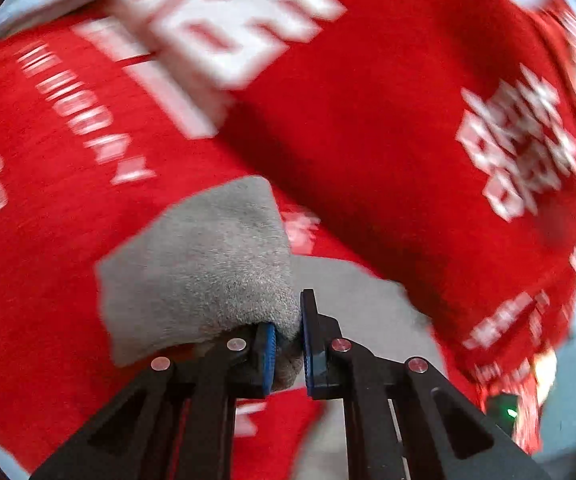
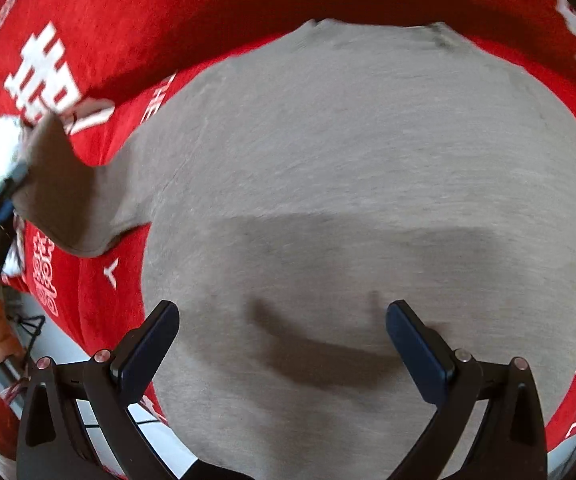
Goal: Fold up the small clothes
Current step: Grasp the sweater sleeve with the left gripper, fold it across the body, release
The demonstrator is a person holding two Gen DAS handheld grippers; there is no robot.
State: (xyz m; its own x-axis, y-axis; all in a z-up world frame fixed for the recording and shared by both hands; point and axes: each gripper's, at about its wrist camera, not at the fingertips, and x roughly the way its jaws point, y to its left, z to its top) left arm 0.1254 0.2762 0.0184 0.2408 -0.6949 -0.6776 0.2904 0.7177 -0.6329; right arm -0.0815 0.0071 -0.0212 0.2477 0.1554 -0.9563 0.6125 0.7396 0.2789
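A: any readable text? where's the shirt?

B: red cloth [image 2: 108, 20] w/ white print, mostly blurred, only "BIG" legible. grey tee [image 2: 347, 168] spread flat on it, plain, sleeve lifted

A: claws?

B: left claw [image 1: 288, 350] pinched on sleeve [image 1: 204, 264], right claw [image 2: 282, 344] wide open over tee, holding nothing

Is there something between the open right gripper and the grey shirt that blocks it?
Nothing visible does. The right gripper hangs with jaws wide apart directly over the grey shirt, bare fabric between them. The left gripper pinches only a sleeve at the side.
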